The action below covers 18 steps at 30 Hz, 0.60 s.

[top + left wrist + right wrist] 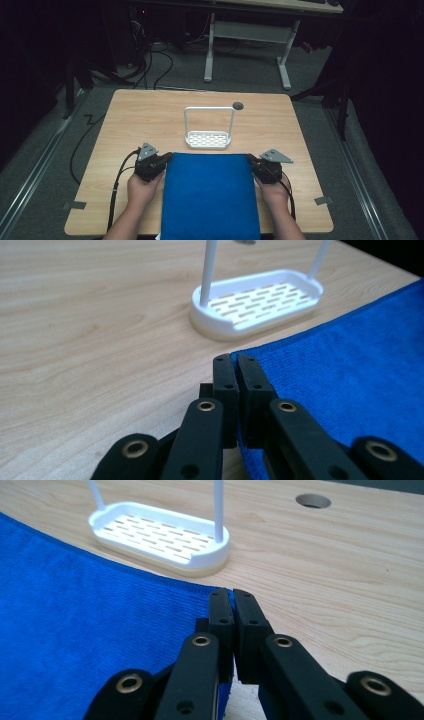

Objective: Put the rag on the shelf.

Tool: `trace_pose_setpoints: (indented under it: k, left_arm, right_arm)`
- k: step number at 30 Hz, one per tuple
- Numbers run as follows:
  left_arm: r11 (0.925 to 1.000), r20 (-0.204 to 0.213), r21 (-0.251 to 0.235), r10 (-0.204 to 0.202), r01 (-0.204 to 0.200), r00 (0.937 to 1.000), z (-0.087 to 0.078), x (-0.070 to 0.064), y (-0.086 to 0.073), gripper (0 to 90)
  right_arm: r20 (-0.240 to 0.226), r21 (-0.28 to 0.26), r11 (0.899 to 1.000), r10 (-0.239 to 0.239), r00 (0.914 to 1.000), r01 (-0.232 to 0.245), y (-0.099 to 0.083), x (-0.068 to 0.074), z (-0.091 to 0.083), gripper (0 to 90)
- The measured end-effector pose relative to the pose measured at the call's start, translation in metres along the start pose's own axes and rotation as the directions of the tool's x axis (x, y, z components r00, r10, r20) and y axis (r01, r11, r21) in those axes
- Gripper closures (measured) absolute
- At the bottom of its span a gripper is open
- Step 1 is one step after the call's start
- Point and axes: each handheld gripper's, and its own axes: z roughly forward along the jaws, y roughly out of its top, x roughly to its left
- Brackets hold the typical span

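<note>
A blue towel [209,195] lies flat on the near half of the wooden table, its near end hanging over the front edge. My left gripper [169,157] is shut on the towel's far left corner [245,354], the cloth [350,370] pinched between its jaws. My right gripper [249,159] is shut on the far right corner [229,596], with the blue cloth [90,625] spreading away to its left. Both corners sit low at the table surface.
A white slotted tray with a tall wire handle [208,139] stands just beyond the towel's far edge, also close ahead in both gripper views [257,302] [160,535]. A round cable hole [238,105] lies behind it. Bare wood [130,120] spreads around.
</note>
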Motion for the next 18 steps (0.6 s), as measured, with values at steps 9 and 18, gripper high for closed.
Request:
trace_pose_setpoints:
  k: [9,18]
  left_arm:
    - [0.9982,0.004,-0.061,0.002,-0.002,1.0000,-0.016,-0.006,0.010,88.0]
    - [0.9927,0.001,-0.118,0.027,-0.027,0.9996,-0.034,-0.014,0.022,88.0]
  right_arm:
    - [-0.018,-0.081,0.997,-0.008,0.9998,0.007,0.010,0.007,-0.017,88.2]
    - [-0.014,-0.154,0.988,-0.022,0.9997,0.020,0.019,0.014,-0.034,88.3]
